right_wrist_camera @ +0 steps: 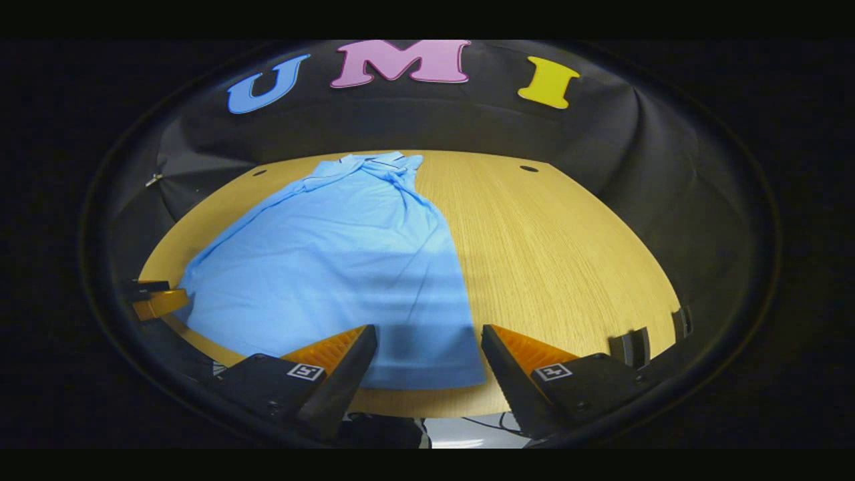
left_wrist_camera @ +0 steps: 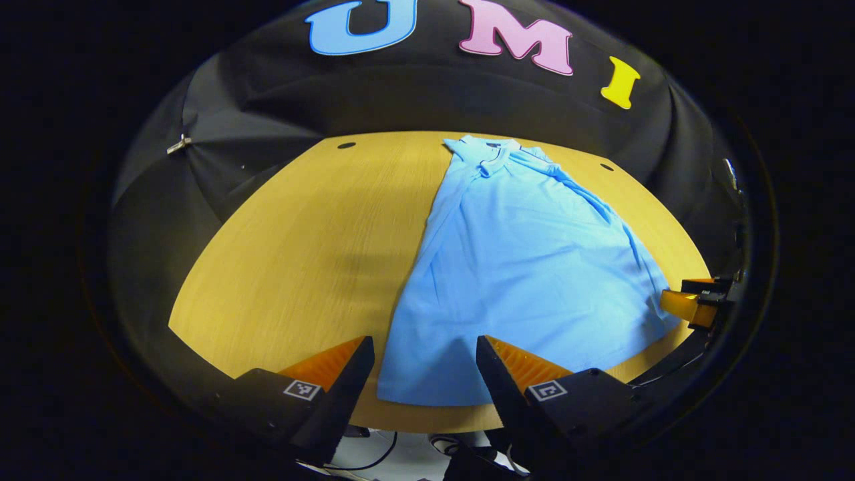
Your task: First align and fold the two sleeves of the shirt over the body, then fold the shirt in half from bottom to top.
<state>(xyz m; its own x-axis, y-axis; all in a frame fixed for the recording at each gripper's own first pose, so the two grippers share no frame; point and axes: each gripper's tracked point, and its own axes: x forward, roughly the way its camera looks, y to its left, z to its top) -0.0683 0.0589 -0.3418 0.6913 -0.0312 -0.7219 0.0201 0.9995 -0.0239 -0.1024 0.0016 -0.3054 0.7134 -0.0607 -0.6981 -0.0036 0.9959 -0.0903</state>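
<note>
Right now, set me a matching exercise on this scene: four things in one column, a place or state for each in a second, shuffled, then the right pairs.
Things
1. shirt
2. collar
3. left gripper
4. table

Places or states
A. open, over the hem's near left corner
B. bare wood, beside and under the cloth
C. at the far end, by the booth wall
D. spread flat, sleeves already folded in

Pairs: 1-D, 2-C, 3-A, 4-B
</note>
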